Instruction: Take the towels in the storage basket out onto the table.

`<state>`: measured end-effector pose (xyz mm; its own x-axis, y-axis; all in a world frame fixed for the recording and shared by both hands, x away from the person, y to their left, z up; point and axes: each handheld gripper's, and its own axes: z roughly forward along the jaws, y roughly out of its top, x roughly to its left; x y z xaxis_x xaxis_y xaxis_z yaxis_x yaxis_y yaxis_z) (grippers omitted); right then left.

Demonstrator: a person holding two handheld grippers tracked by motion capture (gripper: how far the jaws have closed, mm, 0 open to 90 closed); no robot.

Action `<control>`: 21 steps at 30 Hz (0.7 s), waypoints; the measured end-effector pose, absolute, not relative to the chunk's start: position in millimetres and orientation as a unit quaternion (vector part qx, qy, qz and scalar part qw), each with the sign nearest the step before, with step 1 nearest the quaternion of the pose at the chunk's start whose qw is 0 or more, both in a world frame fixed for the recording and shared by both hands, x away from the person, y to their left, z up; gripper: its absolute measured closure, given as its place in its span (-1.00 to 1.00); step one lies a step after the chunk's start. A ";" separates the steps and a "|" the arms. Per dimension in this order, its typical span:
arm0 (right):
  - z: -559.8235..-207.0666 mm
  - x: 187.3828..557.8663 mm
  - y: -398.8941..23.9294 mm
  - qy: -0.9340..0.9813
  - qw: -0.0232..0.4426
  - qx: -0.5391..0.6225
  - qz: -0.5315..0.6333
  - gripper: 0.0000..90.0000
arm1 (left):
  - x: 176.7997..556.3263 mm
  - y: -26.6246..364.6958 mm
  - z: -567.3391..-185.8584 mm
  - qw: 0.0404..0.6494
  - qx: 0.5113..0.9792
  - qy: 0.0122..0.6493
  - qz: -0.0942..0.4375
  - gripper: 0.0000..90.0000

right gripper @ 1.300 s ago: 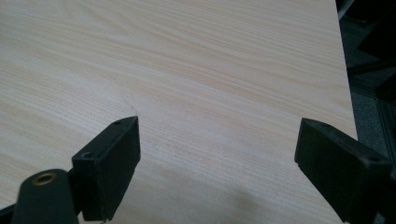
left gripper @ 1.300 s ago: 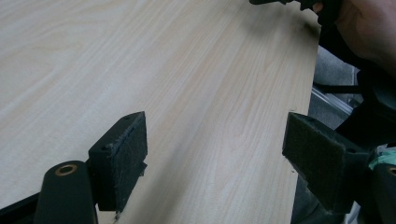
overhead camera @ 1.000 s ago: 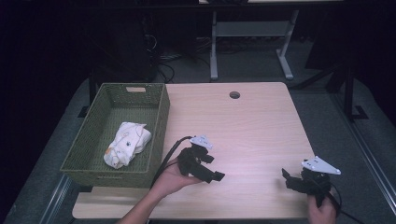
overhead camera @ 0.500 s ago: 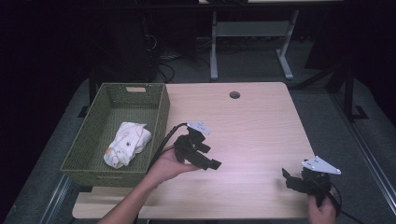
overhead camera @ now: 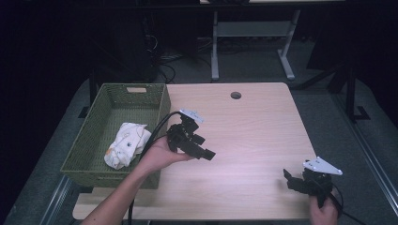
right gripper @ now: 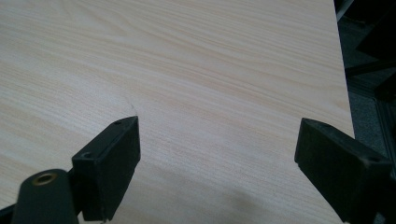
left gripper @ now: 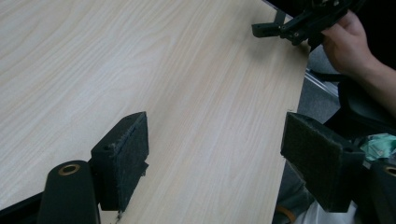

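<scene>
The work in hand looks like getting the white cloth (overhead camera: 126,144) that lies crumpled in the green basket (overhead camera: 162,101). The basket stands at the bench's (overhead camera: 253,122) left edge, and the cloth rests toward its near half, against the wall closest to the bench middle.

The left tongs (overhead camera: 206,153) hang just beside that same basket wall, over bare wood, with their jaws pointing away from the basket and toward the right tongs (overhead camera: 287,178). So the cloth lies behind them, on the far side of the wall, near but not touching. In the left gripper view the left tongs (left gripper: 215,154) stand wide apart with nothing between the pads. The right tongs sit well apart from the basket, at the bench's opposite near corner; in the right gripper view they (right gripper: 217,163) also gape wide and hold nothing.

To do the step well, I judge the left hand should turn the jaws back toward the basket, lift them clear of the rim, and come down on the cloth's raised folds from above. The jaws should stay wide until the pads straddle a thick bunch. Catching the woven wall is the likely risk.
</scene>
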<state>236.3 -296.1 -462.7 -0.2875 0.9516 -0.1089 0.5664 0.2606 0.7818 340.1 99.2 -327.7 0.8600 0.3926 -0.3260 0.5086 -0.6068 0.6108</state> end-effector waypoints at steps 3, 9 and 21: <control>-462.7 236.2 -296.1 0.735 0.300 0.515 0.322 -0.69 | 342.5 104.0 -322.7 0.362 0.894 0.253 -0.078 -0.49; -462.7 236.3 -295.9 0.735 0.300 0.516 0.321 -0.69 | 347.4 116.7 -314.9 0.369 0.889 0.259 -0.083 -0.49; -462.8 237.1 -295.0 0.736 0.300 0.515 0.320 -0.69 | 355.5 146.2 -300.5 0.381 0.877 0.277 -0.095 -0.49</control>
